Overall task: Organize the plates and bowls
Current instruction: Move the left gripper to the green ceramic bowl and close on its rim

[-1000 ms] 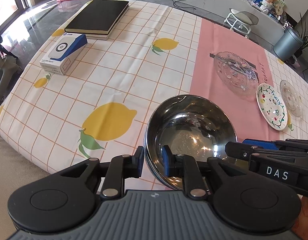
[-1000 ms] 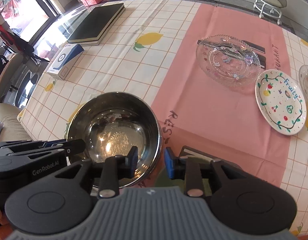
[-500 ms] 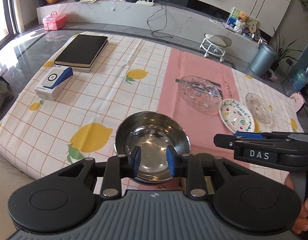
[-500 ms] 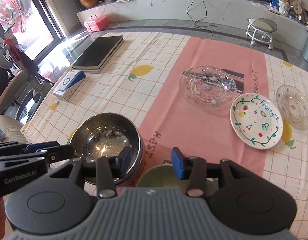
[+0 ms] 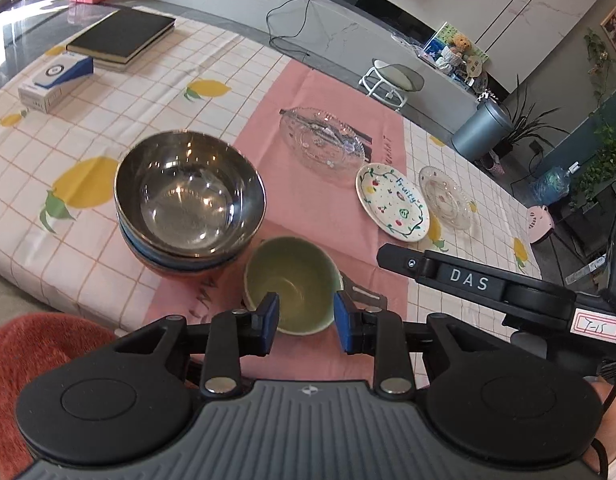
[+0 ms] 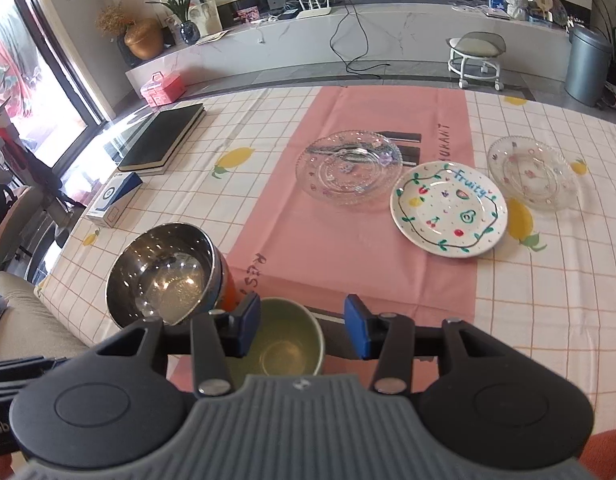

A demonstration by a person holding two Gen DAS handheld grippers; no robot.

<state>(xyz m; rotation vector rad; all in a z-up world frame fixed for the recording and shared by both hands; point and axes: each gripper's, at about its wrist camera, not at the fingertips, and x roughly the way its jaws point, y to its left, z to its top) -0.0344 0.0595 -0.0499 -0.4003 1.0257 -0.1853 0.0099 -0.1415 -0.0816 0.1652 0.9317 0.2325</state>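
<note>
1. The left gripper (image 5: 303, 322) holds its blue-padded fingers (image 5: 269, 316) spread apart and grasps nothing; the green bowl (image 5: 291, 280) sits just beyond them at lower centre of the left view.
2. The right gripper (image 6: 303, 326) is likewise released, its blue pads (image 6: 354, 326) wide apart above the green bowl (image 6: 283, 344) at lower centre of the right view.
3. Just left of the green bowl, the steel bowl (image 5: 189, 194) rests nested on top of a darker bowl (image 5: 179, 264); in the right view the steel bowl (image 6: 161, 274) lies at lower left.
4. Further up the pink runner (image 6: 348, 248) lies a large glass plate (image 6: 350, 166).
5. Right of it is the painted fruit plate (image 6: 448, 210), then a small glass plate (image 6: 532, 172).
6. At upper left of the left view, a black book (image 5: 121, 38) and a blue-and-white box (image 5: 55, 80) lie on the lemon tablecloth (image 5: 147, 108).
</note>
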